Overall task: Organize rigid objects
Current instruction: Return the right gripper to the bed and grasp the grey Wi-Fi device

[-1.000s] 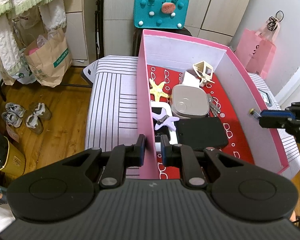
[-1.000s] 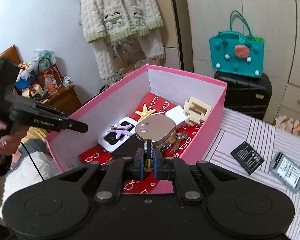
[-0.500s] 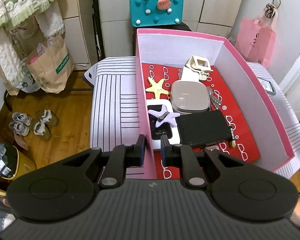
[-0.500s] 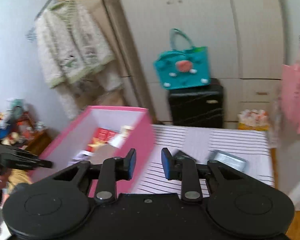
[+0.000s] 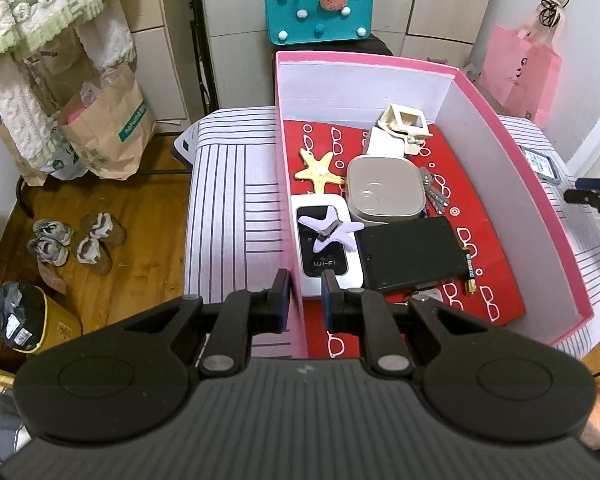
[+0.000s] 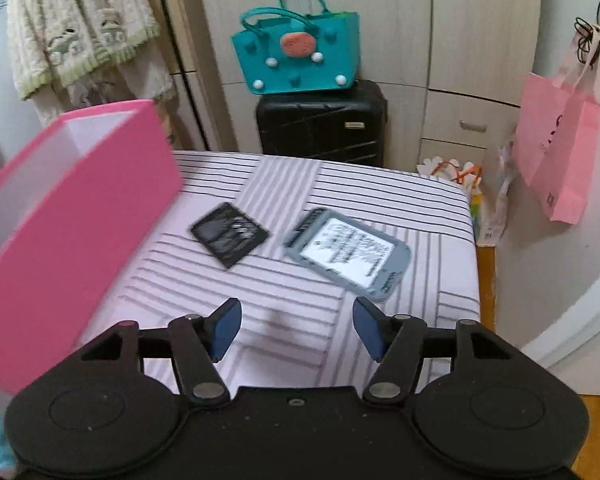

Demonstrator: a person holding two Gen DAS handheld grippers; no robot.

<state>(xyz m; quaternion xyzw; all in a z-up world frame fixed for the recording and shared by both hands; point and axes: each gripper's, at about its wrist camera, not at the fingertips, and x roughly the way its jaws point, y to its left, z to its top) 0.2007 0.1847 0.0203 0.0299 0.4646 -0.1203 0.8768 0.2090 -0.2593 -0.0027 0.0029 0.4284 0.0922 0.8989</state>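
The left gripper (image 5: 302,294) pinches the left wall of the pink box (image 5: 285,184), one finger outside and one inside. The box stands on a striped tabletop (image 5: 228,208) and has a red lining printed with white glasses. Inside it lie a white Wi-Fi router (image 5: 327,254) with a lilac starfish (image 5: 332,232) on top, a yellow starfish (image 5: 319,168) farther back, a beige rounded case (image 5: 385,190), keys (image 5: 434,194) to its right, a black flat device (image 5: 412,254) nearer, and an AA battery (image 5: 469,276) just beside that device's right edge. The right gripper (image 6: 296,328) hangs over the bare striped cloth to the right of the box, its jaws opening with nothing between them. Beyond its fingertips, on the cloth, lie a black flat battery (image 6: 230,234) and, to its right, a grey battery with a white label (image 6: 348,254), close together but apart.
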